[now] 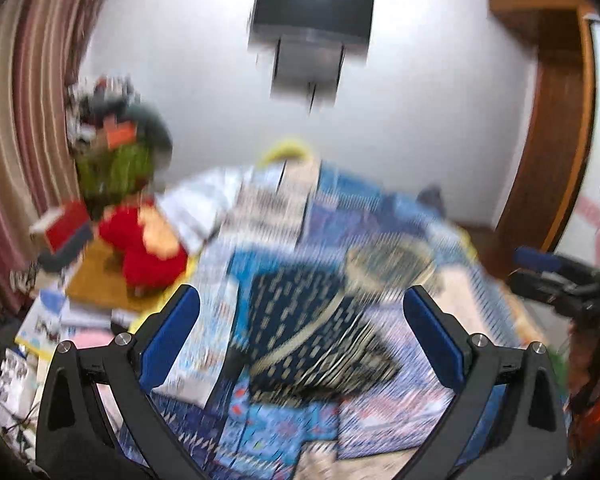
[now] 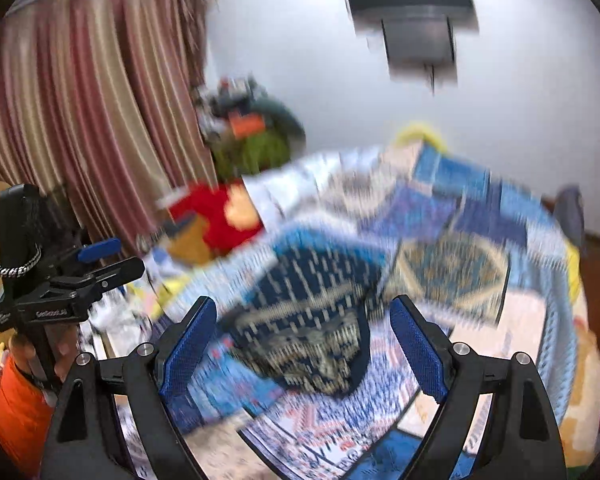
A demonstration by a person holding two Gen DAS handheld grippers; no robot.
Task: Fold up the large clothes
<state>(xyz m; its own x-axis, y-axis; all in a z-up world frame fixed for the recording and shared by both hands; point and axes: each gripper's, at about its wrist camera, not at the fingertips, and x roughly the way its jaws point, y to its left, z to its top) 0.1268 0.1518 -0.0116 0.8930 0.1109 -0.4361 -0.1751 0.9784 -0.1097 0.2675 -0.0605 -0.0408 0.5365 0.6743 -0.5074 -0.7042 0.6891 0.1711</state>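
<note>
Both views were motion-blurred. The dark blue patterned garment (image 1: 320, 332) lay bunched on the patchwork bedspread (image 1: 340, 208), at twelve o'clock from each gaping, empty hand-held gripper: left (image 1: 300, 328), right (image 2: 302, 340). Folding looked barely begun; grasping and spreading seemingly remained.

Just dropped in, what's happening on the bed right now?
A person holds a pair of tongs in each hand above a bed covered with a blue patchwork quilt. A dark blue patterned garment lies bunched on the quilt, in front of both cameras. The left tongs and right tongs are both open and hold nothing. Both views are motion-blurred, so whether the garment has been folded at all is unclear. A red plush toy sits at the quilt's left edge.
</note>
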